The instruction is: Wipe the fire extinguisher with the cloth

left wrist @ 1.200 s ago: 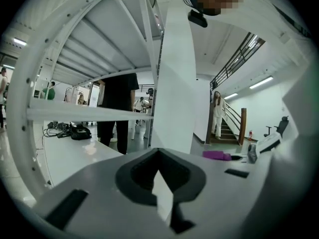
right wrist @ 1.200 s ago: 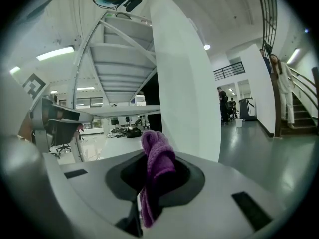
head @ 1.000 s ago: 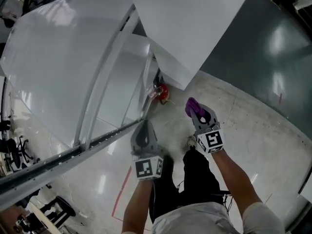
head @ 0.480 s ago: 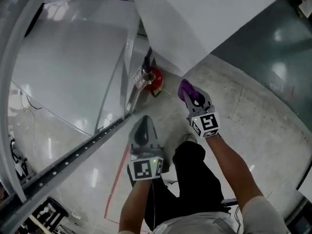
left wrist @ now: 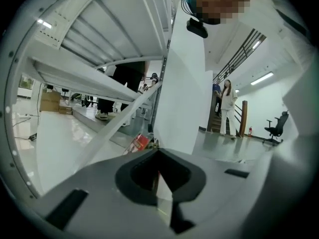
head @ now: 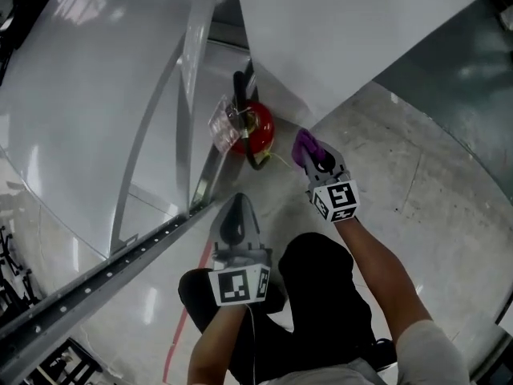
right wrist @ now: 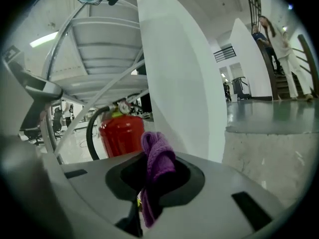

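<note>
Now, your left hand-held gripper has its jaws pressed together, with nothing between them. Ahead of it, the red extinguisher stands on the floor beside a white panel. Your right hand-held gripper pinches the purple cloth, near the extinguisher but not touching it.

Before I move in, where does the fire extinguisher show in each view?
Head view: the fire extinguisher is upper middle, at the foot of the white pillar.
Left gripper view: likely the small red patch just above the left gripper claw, left of the pillar; too small to be sure.
Right gripper view: the extinguisher is left of centre, behind the purple cloth.
Shared landmark: the white pillar.
</note>
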### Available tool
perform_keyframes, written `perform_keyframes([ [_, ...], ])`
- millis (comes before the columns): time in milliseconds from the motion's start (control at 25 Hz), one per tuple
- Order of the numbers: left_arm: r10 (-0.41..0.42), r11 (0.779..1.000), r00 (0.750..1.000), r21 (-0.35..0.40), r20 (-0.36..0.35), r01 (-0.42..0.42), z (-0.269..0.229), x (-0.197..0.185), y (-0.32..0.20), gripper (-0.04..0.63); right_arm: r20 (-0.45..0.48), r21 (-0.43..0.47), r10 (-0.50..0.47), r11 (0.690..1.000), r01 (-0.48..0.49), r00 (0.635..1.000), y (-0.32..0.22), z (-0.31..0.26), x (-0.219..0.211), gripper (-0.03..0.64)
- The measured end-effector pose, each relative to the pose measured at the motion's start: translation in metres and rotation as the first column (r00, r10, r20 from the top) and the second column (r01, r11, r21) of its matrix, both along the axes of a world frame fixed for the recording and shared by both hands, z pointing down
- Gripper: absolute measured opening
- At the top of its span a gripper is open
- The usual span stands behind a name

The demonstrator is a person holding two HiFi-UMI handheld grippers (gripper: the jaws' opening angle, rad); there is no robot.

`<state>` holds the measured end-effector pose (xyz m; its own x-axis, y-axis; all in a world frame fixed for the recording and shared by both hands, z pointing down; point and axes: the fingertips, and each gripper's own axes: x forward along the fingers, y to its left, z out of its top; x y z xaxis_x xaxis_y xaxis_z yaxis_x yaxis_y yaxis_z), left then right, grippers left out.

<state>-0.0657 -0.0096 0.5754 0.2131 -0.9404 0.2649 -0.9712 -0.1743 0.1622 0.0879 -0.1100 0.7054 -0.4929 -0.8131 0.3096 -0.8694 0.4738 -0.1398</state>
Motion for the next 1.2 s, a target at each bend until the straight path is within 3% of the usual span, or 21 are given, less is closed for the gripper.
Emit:
perform_keyframes([
  [120, 0.005, 1.000, 0.999, 0.018, -0.034, -0.005, 0.015, 0.001, 0.000, 0.005, -0.002, -0.037, 0.017, 0.999, -0.017, 1.000, -0.008, 0.053, 0.000, 0.061],
  [320, 0.060, 0.995, 0.998, 0.082, -0.024, -0.058, -0.001, 0.019, 0.009, 0.005, -0.041, -0.120, 0.021, 0.992, -0.026, 0.999, -0.021, 0.138, -0.008, 0.061],
  [440, 0.035, 0.993, 0.998, 0.118, -0.058, -0.028, -0.011, 0.020, 0.015, 0.005, -0.056, -0.140, -0.009, 0.990, 0.001, 0.998, -0.029, 0.170, -0.019, 0.061],
  [640, -0.014, 0.989, 0.999, 0.145, -0.047, 0.020, -0.008, 0.013, 0.015, 0.005, -0.040, -0.170, -0.037, 0.985, 0.030, 0.998, -0.036, 0.196, -0.031, 0.061],
  [840, -0.041, 0.992, 0.993, 0.117, -0.113, 0.054, 0.003, 0.008, 0.017, 0.005, -0.033, -0.220, -0.068, 0.974, 0.059, 0.997, -0.043, 0.227, -0.044, 0.060],
  [1200, -0.028, 0.992, 0.996, 0.118, -0.090, 0.039, 0.004, 0.009, 0.018, 0.005, 0.075, -0.318, -0.049, 0.946, 0.070, 0.996, -0.052, 0.255, -0.054, 0.061],
])
